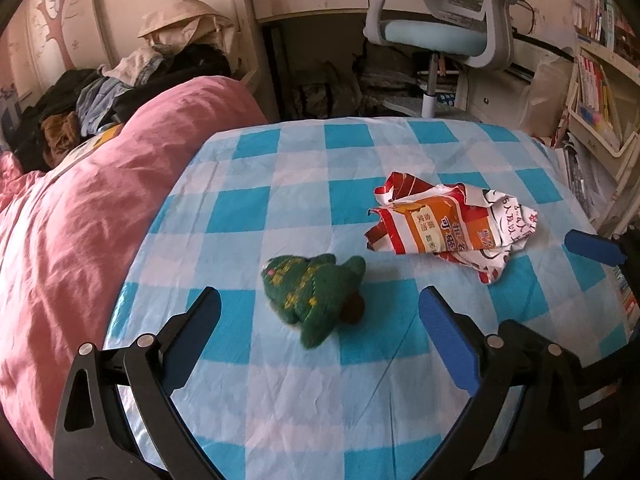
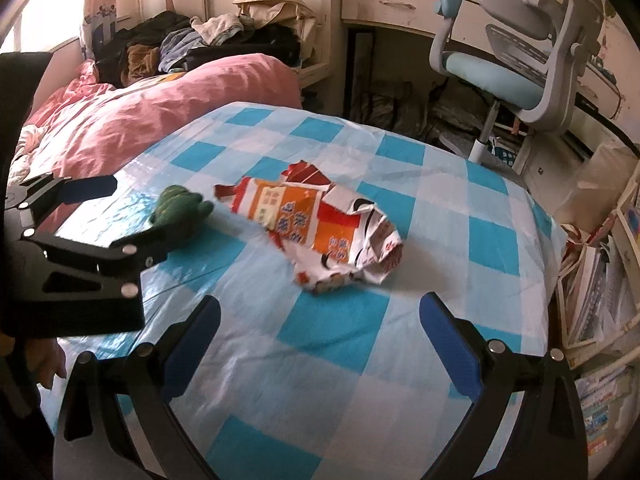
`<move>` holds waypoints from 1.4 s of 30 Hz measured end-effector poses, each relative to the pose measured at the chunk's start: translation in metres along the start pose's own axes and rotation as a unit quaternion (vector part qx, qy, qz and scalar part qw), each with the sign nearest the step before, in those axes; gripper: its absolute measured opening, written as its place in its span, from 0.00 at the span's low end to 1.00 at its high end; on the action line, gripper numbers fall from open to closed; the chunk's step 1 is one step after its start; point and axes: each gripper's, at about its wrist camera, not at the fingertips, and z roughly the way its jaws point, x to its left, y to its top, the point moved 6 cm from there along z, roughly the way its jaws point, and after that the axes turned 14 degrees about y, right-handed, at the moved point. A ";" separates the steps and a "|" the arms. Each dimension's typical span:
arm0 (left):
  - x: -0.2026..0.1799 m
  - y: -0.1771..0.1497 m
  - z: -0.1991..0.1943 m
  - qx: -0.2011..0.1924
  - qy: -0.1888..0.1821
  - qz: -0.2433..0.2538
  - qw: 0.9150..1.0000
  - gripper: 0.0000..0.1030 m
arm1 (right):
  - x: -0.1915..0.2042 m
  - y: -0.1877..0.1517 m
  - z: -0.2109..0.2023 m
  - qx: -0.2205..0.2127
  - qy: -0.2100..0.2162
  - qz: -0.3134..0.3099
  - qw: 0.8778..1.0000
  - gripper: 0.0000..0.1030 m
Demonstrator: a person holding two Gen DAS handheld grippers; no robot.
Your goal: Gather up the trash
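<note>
A crumpled orange, red and white snack wrapper [image 1: 448, 224] lies on the blue-and-white checked cloth [image 1: 280, 392]; it also shows in the right wrist view [image 2: 320, 232]. A green knitted tree-shaped toy [image 1: 312, 296] lies to its left, seen too in the right wrist view [image 2: 180, 212]. My left gripper [image 1: 320, 300] is open and empty, its jaws either side of the toy just above the cloth. My right gripper [image 2: 320, 310] is open and empty, just short of the wrapper. One right fingertip [image 1: 596, 248] shows at the left view's right edge.
A pink duvet [image 1: 80, 220] lies left of the cloth, with piled clothes [image 1: 120, 88] behind. A blue-grey office chair [image 1: 440, 28] and a desk stand beyond the far edge. Shelves of books [image 1: 596, 92] and stacked papers are at the right.
</note>
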 end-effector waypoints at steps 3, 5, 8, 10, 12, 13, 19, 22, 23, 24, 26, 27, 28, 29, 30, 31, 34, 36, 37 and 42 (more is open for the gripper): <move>-0.003 0.004 0.006 0.001 0.001 0.003 1.000 0.93 | -0.007 0.004 0.006 0.000 0.002 0.003 1.000 0.92; -0.004 0.007 0.010 0.004 -0.001 0.001 1.000 0.93 | -0.011 0.006 0.010 0.000 0.003 0.006 1.000 0.92; -0.004 0.009 0.015 0.008 -0.001 -0.003 1.000 0.93 | -0.015 0.009 0.013 -0.001 0.006 0.010 1.000 0.92; -0.004 0.011 0.019 0.010 -0.001 -0.005 1.000 0.93 | -0.015 0.010 0.015 -0.001 0.007 0.009 1.000 0.92; -0.004 0.012 0.021 0.010 0.001 -0.005 1.000 0.93 | -0.016 0.012 0.017 0.000 0.008 0.007 1.000 0.92; -0.003 0.012 0.022 0.012 0.001 -0.007 1.000 0.93 | -0.016 0.013 0.018 0.000 0.008 0.007 1.000 0.92; -0.003 0.013 0.031 0.021 -0.001 -0.014 1.000 0.93 | -0.018 0.016 0.022 -0.001 0.011 0.006 1.000 0.92; -0.003 0.014 0.035 0.024 -0.002 -0.015 1.000 0.93 | -0.021 0.018 0.025 -0.002 0.013 0.012 1.000 0.92; -0.003 0.014 0.036 0.025 -0.002 -0.016 1.000 0.93 | -0.022 0.018 0.027 -0.001 0.017 0.014 1.000 0.92; -0.002 0.014 0.036 0.026 -0.003 -0.018 0.999 0.93 | -0.022 0.018 0.028 0.000 0.019 0.016 1.000 0.92; -0.001 0.015 0.039 0.029 -0.007 -0.022 0.999 0.93 | -0.023 0.020 0.030 0.001 0.024 0.020 1.000 0.92; -0.001 0.015 0.040 0.031 -0.012 -0.026 0.999 0.93 | -0.023 0.021 0.030 0.000 0.027 0.021 0.999 0.92; 0.000 0.014 0.041 0.033 -0.015 -0.029 0.999 0.93 | -0.024 0.021 0.030 -0.001 0.030 0.024 0.999 0.92; 0.000 0.014 0.042 0.035 -0.015 -0.031 0.999 0.93 | -0.024 0.022 0.030 -0.001 0.031 0.026 0.999 0.92; 0.001 0.014 0.043 0.037 -0.015 -0.032 0.999 0.93 | -0.025 0.022 0.031 0.001 0.032 0.028 0.999 0.92; 0.002 0.013 0.044 0.039 -0.014 -0.032 0.999 0.93 | -0.024 0.022 0.032 0.003 0.032 0.029 0.999 0.92; 0.005 0.010 0.043 0.042 -0.007 -0.032 0.999 0.92 | -0.020 0.019 0.034 0.011 0.037 0.033 0.999 0.92; 0.010 0.007 0.042 0.047 -0.003 -0.035 0.998 0.93 | -0.016 0.016 0.033 0.016 0.036 0.034 0.999 0.92; 0.013 0.005 0.041 0.049 -0.001 -0.037 0.998 0.93 | -0.015 0.014 0.033 0.018 0.035 0.038 0.999 0.92; 0.041 -0.011 0.021 0.062 0.006 -0.062 0.996 0.92 | -0.003 -0.009 0.021 0.039 0.034 0.077 0.996 0.92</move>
